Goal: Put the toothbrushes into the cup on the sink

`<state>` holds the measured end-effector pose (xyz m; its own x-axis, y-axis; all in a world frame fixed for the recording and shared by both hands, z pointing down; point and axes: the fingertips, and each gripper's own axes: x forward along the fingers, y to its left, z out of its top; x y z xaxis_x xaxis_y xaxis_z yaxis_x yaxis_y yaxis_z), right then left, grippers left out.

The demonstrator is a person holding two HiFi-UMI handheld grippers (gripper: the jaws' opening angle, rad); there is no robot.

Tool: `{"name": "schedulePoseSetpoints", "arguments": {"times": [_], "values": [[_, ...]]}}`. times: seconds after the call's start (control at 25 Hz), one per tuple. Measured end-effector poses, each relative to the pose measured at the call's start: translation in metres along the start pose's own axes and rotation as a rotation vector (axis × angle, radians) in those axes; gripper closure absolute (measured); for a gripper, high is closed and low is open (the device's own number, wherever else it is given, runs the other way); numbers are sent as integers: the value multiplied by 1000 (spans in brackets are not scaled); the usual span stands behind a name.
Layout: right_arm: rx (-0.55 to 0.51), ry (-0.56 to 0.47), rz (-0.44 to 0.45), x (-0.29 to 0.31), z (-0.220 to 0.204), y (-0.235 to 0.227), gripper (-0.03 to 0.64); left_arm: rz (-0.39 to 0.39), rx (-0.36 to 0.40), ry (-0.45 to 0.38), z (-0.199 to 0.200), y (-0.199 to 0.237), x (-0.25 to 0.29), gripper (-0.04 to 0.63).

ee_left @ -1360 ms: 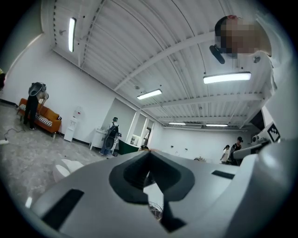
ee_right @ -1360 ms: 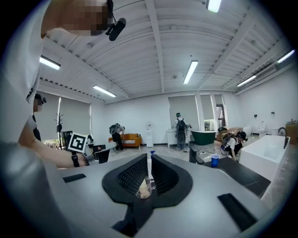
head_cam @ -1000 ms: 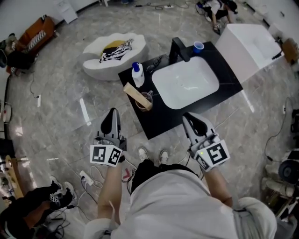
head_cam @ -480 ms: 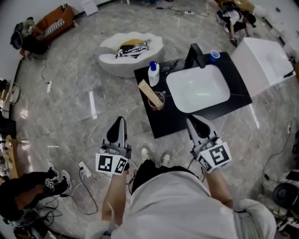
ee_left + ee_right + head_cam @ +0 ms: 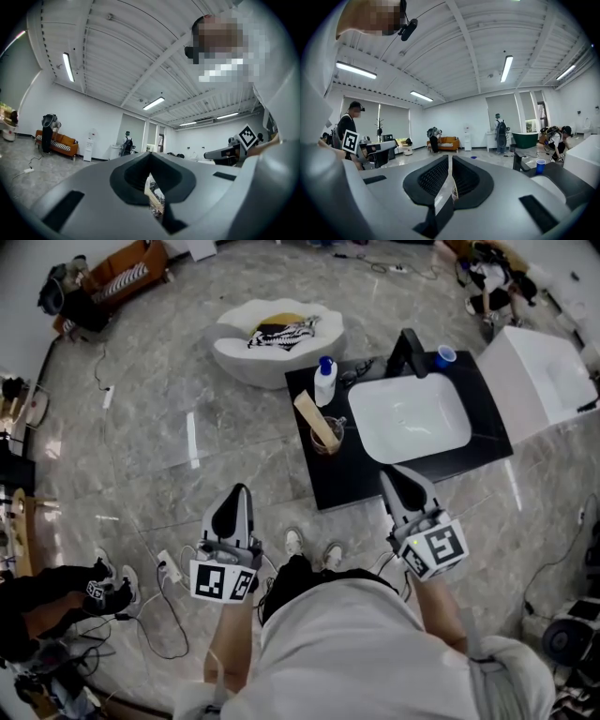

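The black sink counter (image 5: 347, 479) carries a white basin (image 5: 409, 417), a black faucet (image 5: 410, 352) and a blue cup (image 5: 444, 356) behind the faucet. A glass cup (image 5: 326, 439) with a tan box leaning in it stands at the counter's left edge. Small dark items (image 5: 361, 371) lie beside the faucet; I cannot tell if they are toothbrushes. My left gripper (image 5: 236, 495) is shut and empty over the floor, left of the counter. My right gripper (image 5: 401, 480) is shut and empty at the counter's near edge. The blue cup (image 5: 540, 166) also shows in the right gripper view.
A white bottle with a blue cap (image 5: 324, 381) stands by the glass cup. A white shell-shaped tub (image 5: 277, 338) sits on the floor behind the counter, a white block (image 5: 539, 381) to its right. Cables and a power strip (image 5: 169, 568) lie on the floor at my left.
The head view has swung, so the counter now sits further right and higher in frame. Both grippers stay shut, low by the body.
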<state>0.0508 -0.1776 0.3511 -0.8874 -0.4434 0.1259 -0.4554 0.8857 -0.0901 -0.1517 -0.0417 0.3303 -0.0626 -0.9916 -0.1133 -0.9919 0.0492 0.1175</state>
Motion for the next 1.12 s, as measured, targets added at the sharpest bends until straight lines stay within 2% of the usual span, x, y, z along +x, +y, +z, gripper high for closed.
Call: {"name": "schedulePoseSetpoints", "arguments": {"times": [0.28, 0.52, 1.12], "values": [[-33, -4, 31, 7, 4, 19, 566, 28, -13, 0, -1, 6, -22, 592], [-48, -13, 40, 10, 11, 35, 566, 11, -32, -1, 1, 7, -24, 592], [-38, -37, -58, 7, 15, 25, 566, -71, -24, 0, 5, 14, -1, 592]]}}
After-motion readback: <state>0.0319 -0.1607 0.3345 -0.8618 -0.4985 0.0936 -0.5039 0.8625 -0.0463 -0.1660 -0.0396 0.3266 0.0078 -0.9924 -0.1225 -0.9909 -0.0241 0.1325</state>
